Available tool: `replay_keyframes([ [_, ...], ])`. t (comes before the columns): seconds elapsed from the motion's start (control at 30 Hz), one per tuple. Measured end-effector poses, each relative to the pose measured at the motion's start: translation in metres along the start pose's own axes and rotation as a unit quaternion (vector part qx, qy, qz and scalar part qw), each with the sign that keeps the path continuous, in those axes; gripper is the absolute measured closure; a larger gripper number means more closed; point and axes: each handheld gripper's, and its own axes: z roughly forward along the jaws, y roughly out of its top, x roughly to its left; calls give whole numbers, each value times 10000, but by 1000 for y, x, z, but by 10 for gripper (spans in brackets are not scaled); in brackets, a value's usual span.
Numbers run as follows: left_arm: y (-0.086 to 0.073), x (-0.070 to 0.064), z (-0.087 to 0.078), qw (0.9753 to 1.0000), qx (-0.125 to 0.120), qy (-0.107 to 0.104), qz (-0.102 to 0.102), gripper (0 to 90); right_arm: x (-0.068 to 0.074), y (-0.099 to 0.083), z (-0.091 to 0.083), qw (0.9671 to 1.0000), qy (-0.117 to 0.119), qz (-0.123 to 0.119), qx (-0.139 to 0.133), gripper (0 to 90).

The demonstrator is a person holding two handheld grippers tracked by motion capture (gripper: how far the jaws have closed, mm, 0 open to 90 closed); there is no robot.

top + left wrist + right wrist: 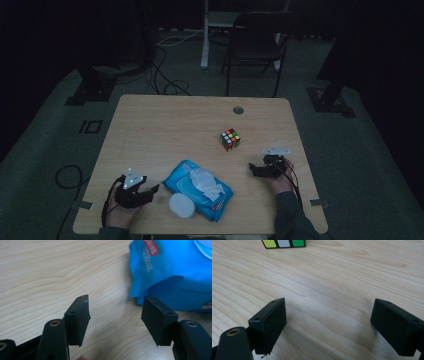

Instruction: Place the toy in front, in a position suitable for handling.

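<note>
We see the surface (165,125) carrying a blue pack (199,189) at lower centre, a wipe (207,181) sticking out of it. Our left gripper (150,191), jaws apart, rests just left of the pack. Our right gripper (253,169), jaws apart, sits at lower right, below the cube (230,139).

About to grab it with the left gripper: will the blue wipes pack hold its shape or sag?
The wipes pack looks like soft, crinkled film, so it will likely sag and dent between the fingers. The wipe sticking out on top may pull loose. Its glossy film could slip.
</note>
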Motion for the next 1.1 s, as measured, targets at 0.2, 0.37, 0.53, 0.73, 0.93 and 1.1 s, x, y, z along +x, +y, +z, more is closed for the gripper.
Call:
replay_keyframes([
  [0.2,5,-11,12,9997,155,-16,197,439,0,0,0,10000,0,0,1,128],
  [0.37,9,-13,18,9996,168,3,222,575,0,0,0,10000,-2,4,0,129],
  [0.53,12,-18,21,9992,166,-50,359,695,0,0,0,10000,-1,3,1,129],
  [0.73,12,-23,27,9983,284,3,515,812,0,0,0,10000,-1,2,1,129],
  [0.93,13,-22,30,9982,262,-16,535,857,0,0,0,10000,-3,3,4,129],
  [1.1,15,-20,31,9985,267,-23,487,870,0,0,0,10000,-2,2,5,129],
])
